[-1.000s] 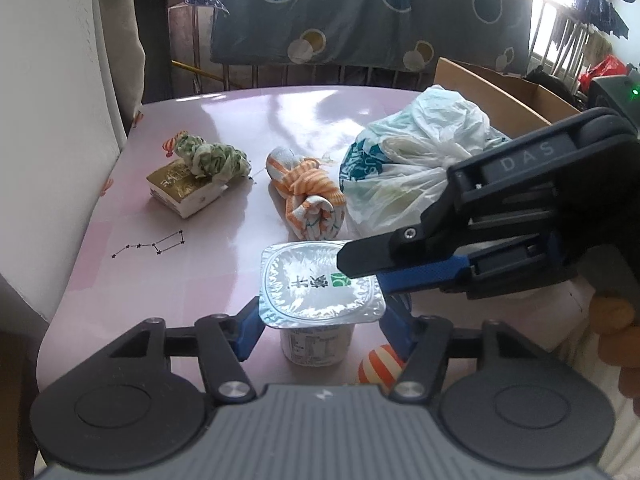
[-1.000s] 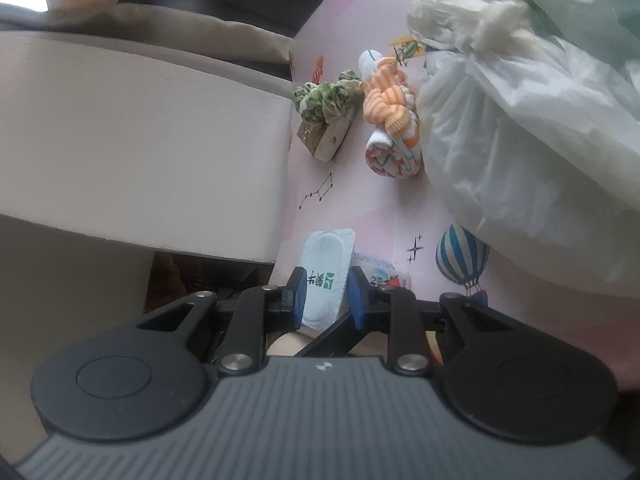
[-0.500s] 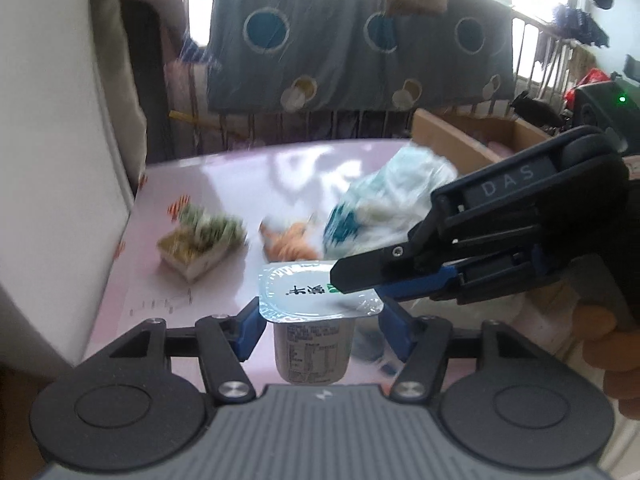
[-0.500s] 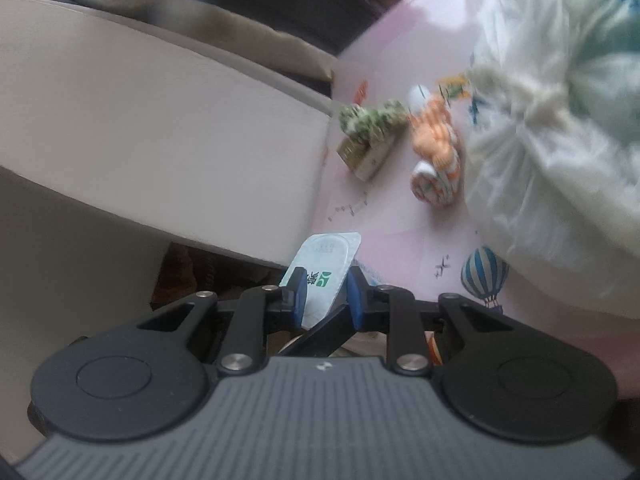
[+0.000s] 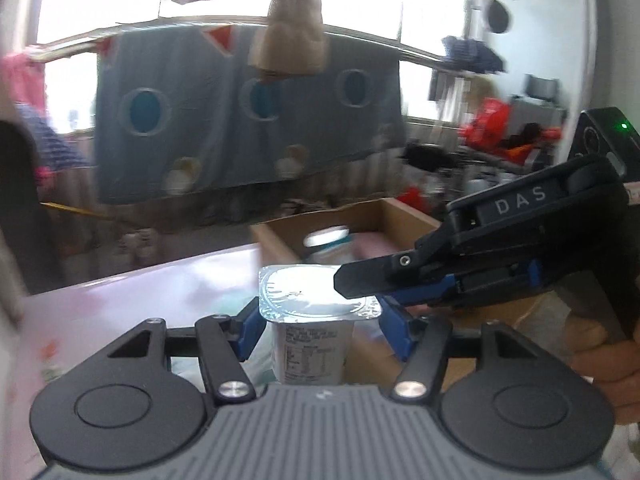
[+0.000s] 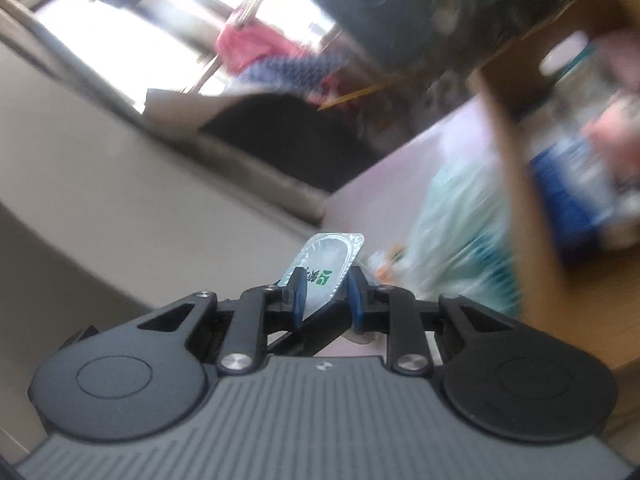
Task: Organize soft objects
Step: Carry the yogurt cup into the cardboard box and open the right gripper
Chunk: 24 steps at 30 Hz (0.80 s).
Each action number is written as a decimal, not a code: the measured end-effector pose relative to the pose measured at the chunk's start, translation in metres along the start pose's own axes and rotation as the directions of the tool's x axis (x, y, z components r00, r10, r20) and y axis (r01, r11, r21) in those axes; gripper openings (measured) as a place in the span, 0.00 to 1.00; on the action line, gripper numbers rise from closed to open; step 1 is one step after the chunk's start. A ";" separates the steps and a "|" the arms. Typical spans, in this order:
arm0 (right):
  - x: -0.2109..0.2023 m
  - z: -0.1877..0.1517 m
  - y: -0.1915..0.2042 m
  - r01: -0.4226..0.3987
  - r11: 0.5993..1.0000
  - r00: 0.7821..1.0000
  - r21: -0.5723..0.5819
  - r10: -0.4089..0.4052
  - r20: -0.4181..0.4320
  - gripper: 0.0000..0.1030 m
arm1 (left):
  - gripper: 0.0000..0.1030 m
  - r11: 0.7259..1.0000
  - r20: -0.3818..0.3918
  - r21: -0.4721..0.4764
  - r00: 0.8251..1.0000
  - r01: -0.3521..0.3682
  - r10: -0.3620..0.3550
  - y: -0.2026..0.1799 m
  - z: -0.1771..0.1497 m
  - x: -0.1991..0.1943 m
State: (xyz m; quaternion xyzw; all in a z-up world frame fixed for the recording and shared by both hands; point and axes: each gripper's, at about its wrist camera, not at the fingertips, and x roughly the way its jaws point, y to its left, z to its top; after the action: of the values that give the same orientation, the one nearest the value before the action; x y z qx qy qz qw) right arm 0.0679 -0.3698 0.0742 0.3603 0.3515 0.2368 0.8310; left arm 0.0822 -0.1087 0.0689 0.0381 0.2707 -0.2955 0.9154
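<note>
A white yogurt cup with a foil lid sits between my left gripper's blue pads, held upright and lifted above the pink table. My right gripper comes in from the right, its jaws shut on the rim of the cup's foil lid. In the right wrist view the lid stands edge-on between my right gripper's pads. An open cardboard box stands just beyond the cup.
The box holds a white-lidded container and blurred blue and pink items. A pale plastic bag lies on the table by the box. A beige cushion is at the left. A blue spotted cloth hangs behind.
Both grippers have lifted the yogurt cup off the table and carried it toward the cardboard box. The views tilted upward; the sock rolls and small carton dropped out of sight.
</note>
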 end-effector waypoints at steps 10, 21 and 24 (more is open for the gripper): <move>-0.047 0.041 -0.100 0.140 0.983 0.990 0.119 -0.137 -0.032 0.22 | 0.59 0.985 -0.215 -0.015 0.961 0.174 -0.173 -0.057 0.017 0.108; 0.010 0.031 -0.166 0.210 0.950 0.948 0.231 -0.141 -0.285 0.27 | 0.59 0.986 -0.371 -0.021 0.915 0.164 -0.160 -0.049 -0.007 0.142; 0.012 0.031 -0.171 0.221 0.947 0.944 0.231 -0.149 -0.293 0.29 | 0.59 0.986 -0.363 -0.014 0.918 0.167 -0.161 -0.050 -0.010 0.132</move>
State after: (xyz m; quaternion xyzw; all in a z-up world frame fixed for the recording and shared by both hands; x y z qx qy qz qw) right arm 0.1230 -0.4828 -0.0466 0.3955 0.5229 0.1559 0.7388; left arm 0.1392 -0.2160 -0.0039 0.0771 0.4346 -0.3613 0.8214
